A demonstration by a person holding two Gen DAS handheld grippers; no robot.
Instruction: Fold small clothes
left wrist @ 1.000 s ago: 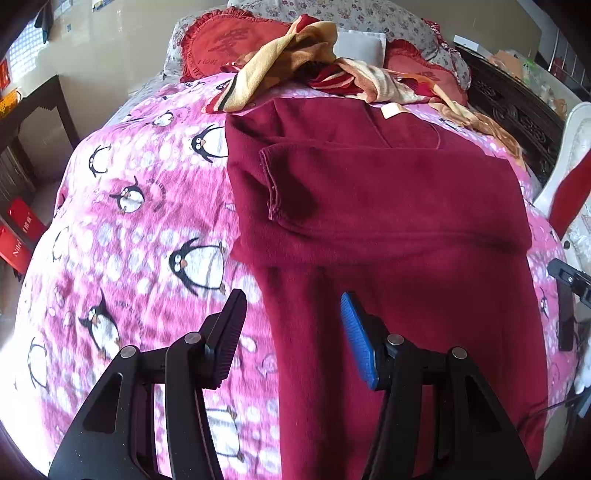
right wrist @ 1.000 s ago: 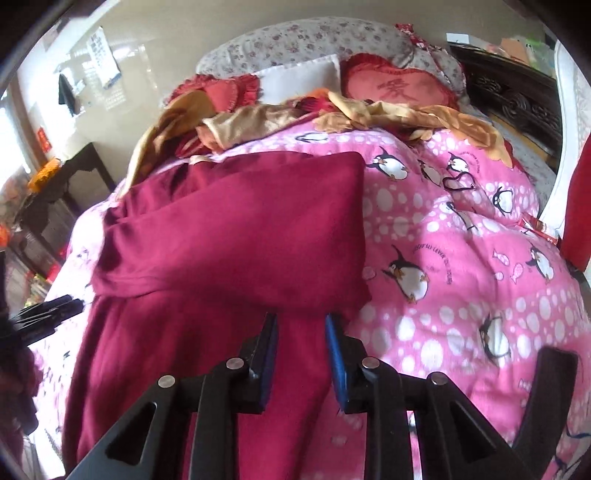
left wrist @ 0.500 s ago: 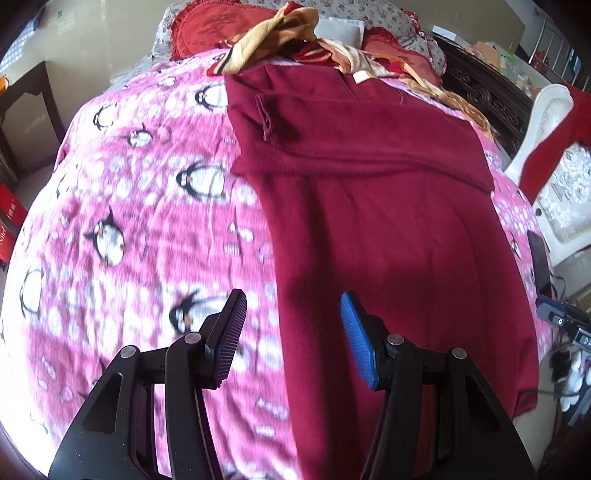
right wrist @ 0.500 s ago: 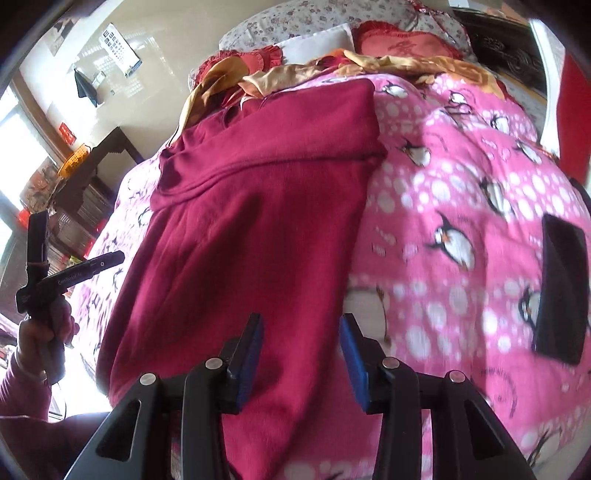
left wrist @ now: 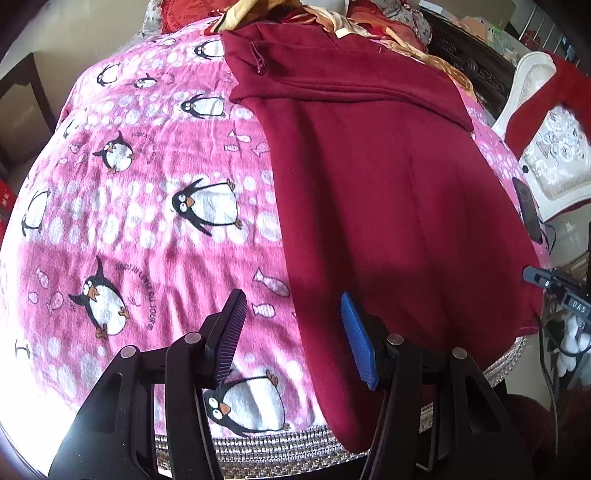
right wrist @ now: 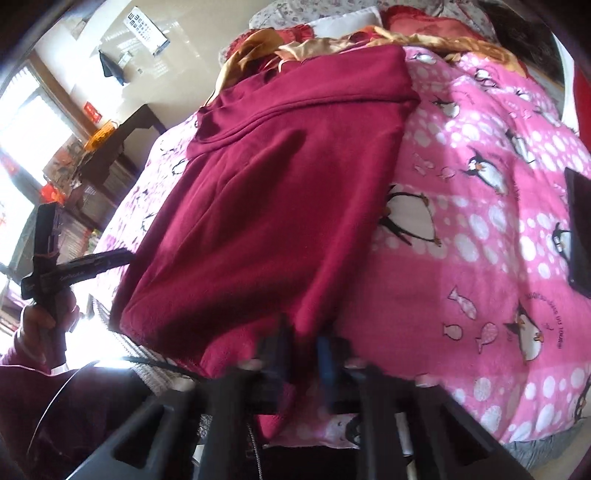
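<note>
This is a bedroom in a home. A bed fills both views, covered by a fleecy pink blanket printed with penguins, fish and white spots [left wrist: 155, 236], its near edge trimmed with a silvery woven band [left wrist: 266, 448]. At the head lie a red ruffled cushion [right wrist: 436, 27] and a grey floral pillow [right wrist: 295, 11], with crumpled gold and red satin cloth [right wrist: 317, 48] heaped in front of them. A dark carved wooden bed frame [left wrist: 476, 62] runs along one side, next to a white chair with a floral seat pad [left wrist: 554, 155]. A dark wooden side table [right wrist: 122, 136] stands by a bright window [right wrist: 33, 122], and an eye chart [right wrist: 146, 27] hangs on the cream wall.
</note>
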